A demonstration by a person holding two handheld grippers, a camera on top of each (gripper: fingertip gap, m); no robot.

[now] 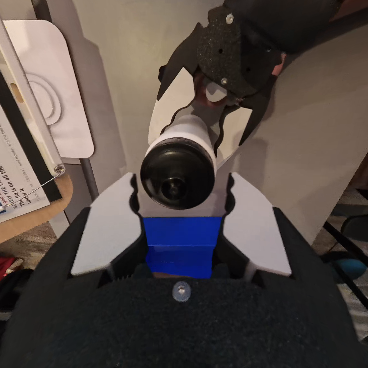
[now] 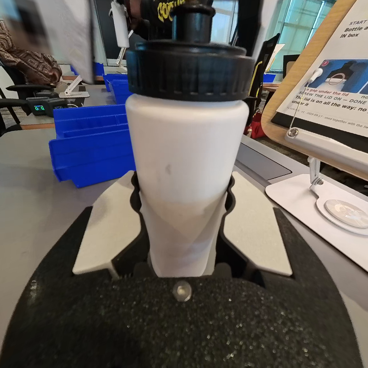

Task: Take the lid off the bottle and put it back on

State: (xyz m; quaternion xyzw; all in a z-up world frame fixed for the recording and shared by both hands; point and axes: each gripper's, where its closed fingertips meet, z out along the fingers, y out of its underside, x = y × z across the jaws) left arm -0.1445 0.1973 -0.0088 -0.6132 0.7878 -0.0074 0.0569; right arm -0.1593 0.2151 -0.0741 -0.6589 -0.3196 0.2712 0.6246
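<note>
- Right gripper (image 2: 182,191) is clamping the white bottle (image 2: 185,151) low on its body, pads pressing both sides, holding it upright above the grey table (image 2: 23,199).
- Black lid (image 1: 177,175) is sitting on the bottle, seated at the shoulder with no visible gap.
- Left gripper (image 1: 182,191) is hovering over the lid, jaws spread wide, gripping nothing.
- Can't tell which phase: either unscrewing hasn't started or the lid is back on.

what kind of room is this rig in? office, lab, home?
Probably a shared office or lab workspace set up for data collection: stacked blue plastic bins on a grey table, an instruction sheet on a wooden stand, black office chairs behind.
</note>
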